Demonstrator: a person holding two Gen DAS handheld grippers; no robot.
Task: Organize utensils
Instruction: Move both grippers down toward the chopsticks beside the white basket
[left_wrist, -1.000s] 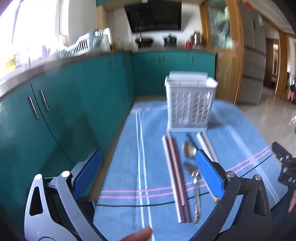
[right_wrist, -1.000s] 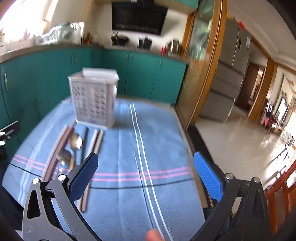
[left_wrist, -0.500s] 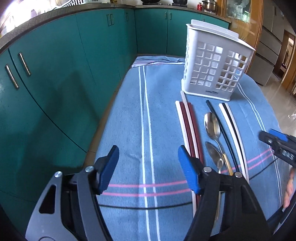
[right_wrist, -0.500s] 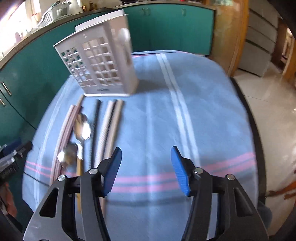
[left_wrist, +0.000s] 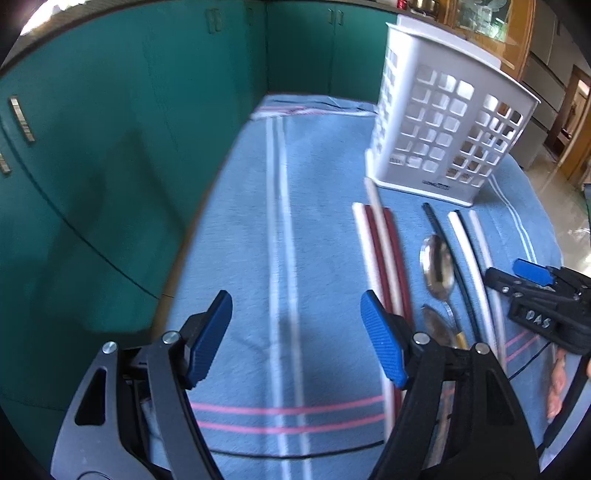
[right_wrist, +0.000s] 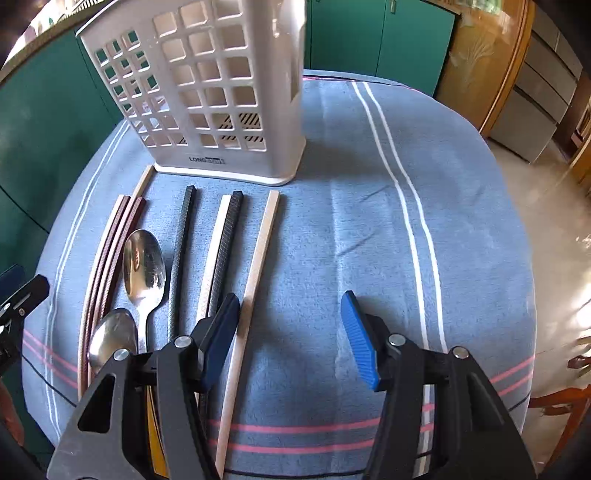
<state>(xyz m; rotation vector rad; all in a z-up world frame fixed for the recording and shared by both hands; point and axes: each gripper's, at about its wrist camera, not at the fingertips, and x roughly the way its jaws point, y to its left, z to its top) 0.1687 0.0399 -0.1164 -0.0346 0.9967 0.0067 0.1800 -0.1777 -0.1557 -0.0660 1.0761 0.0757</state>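
Nothing sorted yet, as far as we can see: chopsticks (right_wrist: 255, 258) and two spoons (right_wrist: 144, 266) lie in a row on the desk (right_wrist: 369, 240) before the basket (right_wrist: 207, 92) (inside probably empty). Left gripper (left_wrist: 295, 339) and right gripper (right_wrist: 288, 339) hover over the cloth, jaws just narrowed yet spread, nothing between them.

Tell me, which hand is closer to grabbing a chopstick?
Probably right. The right gripper hangs open with the pale chopstick beside its left finger. The left gripper is open over bare cloth.
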